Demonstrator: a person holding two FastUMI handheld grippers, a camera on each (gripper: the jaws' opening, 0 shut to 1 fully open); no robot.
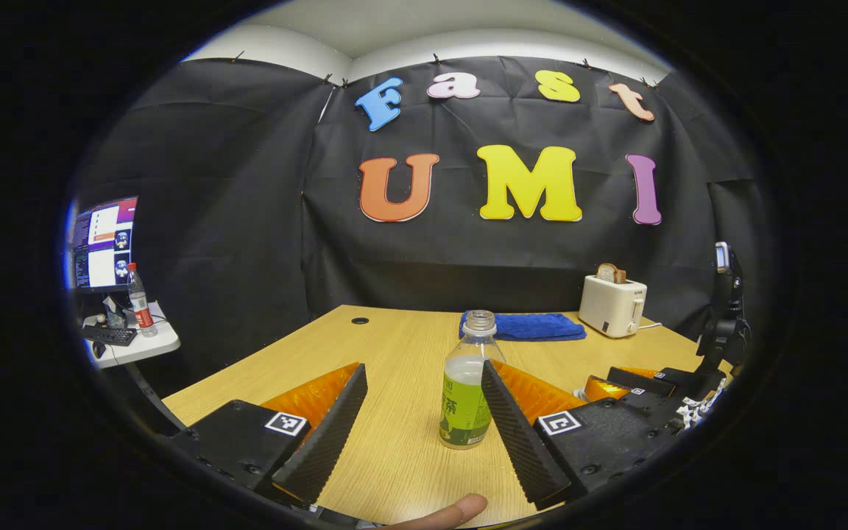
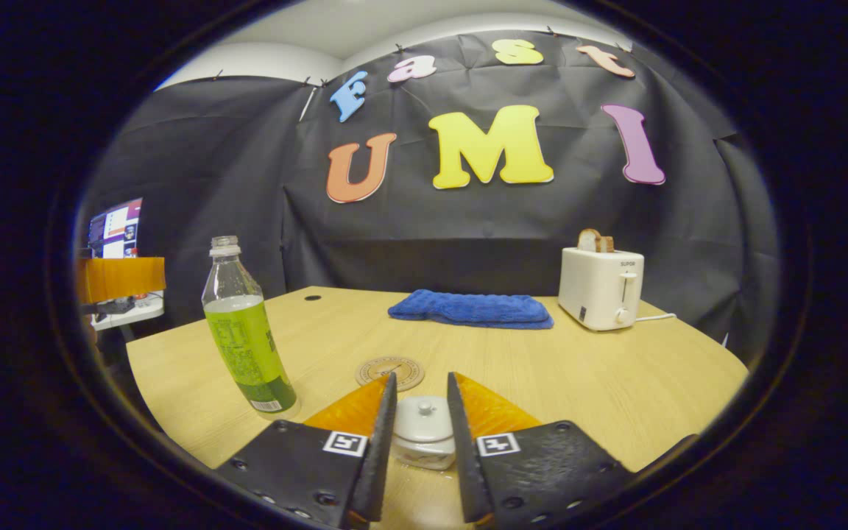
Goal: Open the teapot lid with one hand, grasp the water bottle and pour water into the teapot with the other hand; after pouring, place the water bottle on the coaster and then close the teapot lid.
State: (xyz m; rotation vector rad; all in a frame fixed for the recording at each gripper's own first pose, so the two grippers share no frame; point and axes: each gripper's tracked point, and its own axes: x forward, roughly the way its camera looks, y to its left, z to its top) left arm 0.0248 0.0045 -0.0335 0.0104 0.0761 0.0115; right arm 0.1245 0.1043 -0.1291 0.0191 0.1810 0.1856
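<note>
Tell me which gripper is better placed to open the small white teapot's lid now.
Right: the right gripper already straddles the white teapot lid, while the left gripper faces the uncapped green-labelled plastic bottle.

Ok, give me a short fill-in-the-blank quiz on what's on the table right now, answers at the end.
1. The water bottle has no ____ on its neck.
2. The right claw has its fingers either side of the teapot's ____.
3. Bread sticks up out of the ____ at the back.
4. The round coaster lies in front of the blue ____.

Answers: cap; lid; toaster; towel.
</note>
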